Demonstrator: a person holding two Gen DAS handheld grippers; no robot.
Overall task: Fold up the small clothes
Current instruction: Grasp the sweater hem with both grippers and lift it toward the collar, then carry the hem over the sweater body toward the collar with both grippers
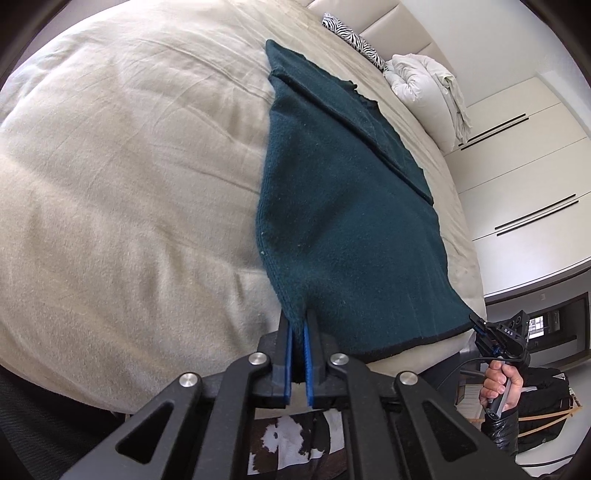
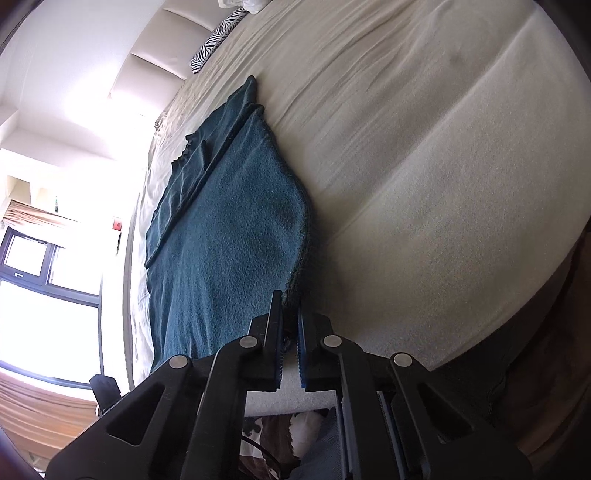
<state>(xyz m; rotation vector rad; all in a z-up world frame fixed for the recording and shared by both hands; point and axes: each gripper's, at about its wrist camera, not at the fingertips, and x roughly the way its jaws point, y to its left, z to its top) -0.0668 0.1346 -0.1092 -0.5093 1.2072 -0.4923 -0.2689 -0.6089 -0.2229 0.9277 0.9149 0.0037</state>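
With both sets of jaws closed, each gripper pinches one near corner of the dark teal garment [image 1: 343,206]. The left gripper [image 1: 300,325] clamps the near left corner between its blue pads; the right gripper [image 2: 290,321] clamps the near right corner, and it also shows at the right edge of the left wrist view, held by a hand [image 1: 498,384] in a dark sleeve. Between the two grips the near hem runs taut along the near edge of the bed [image 1: 129,166]. From there the garment lies flat on the beige bed cover and stretches away toward the far end, with a folded-over layer along its far right side. Farther off, a zebra-print cushion [image 1: 354,37] and a white pillow [image 1: 424,85] rest against the padded headboard [image 1: 388,22]. White cupboard doors [image 1: 524,155] stand to the right.
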